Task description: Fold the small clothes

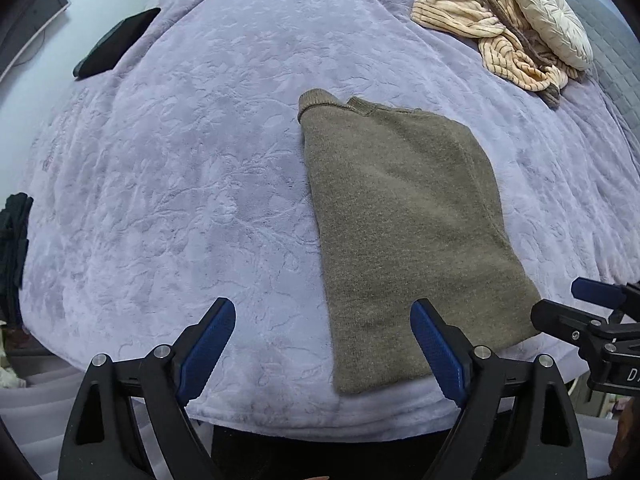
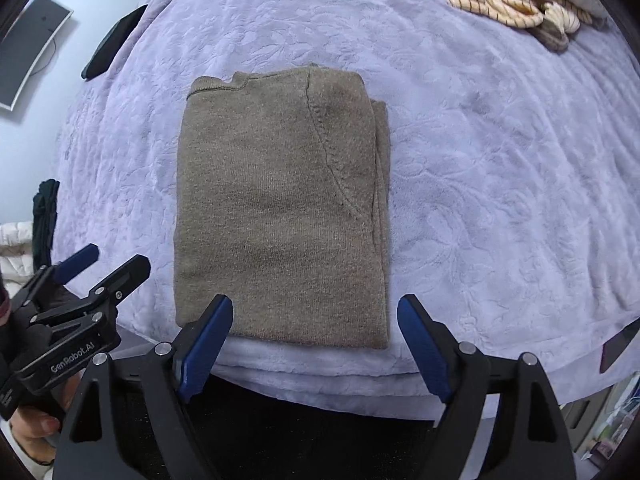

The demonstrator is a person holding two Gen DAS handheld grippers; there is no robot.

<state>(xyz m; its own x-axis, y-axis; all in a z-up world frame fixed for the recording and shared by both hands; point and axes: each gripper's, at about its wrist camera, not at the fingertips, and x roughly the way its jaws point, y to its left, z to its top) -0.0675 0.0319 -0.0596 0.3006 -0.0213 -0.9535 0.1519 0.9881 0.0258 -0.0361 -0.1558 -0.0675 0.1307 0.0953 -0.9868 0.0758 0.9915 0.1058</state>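
Note:
An olive-brown knit sweater [image 1: 404, 216] lies folded into a long rectangle on the lilac plush bedspread [image 1: 192, 184], its collar at the far end. In the right wrist view the same sweater [image 2: 280, 208] sits flat, with a sleeve seam showing on top. My left gripper [image 1: 324, 314] hangs open above the sweater's near left corner, with nothing between its blue pads. My right gripper [image 2: 314, 312] is open too, above the near hem, and holds nothing. Each gripper shows in the other's view: the right gripper [image 1: 576, 304] at the right edge, the left gripper [image 2: 108, 262] at lower left.
A cream striped garment [image 1: 488, 28] and a round quilted cushion [image 1: 552, 16] lie at the far right of the bed. A black flat object [image 1: 116, 42] rests at the far left edge. Dark clothes [image 1: 14, 236] hang off the left side. The bedspread's front edge [image 2: 320, 384] runs just under the grippers.

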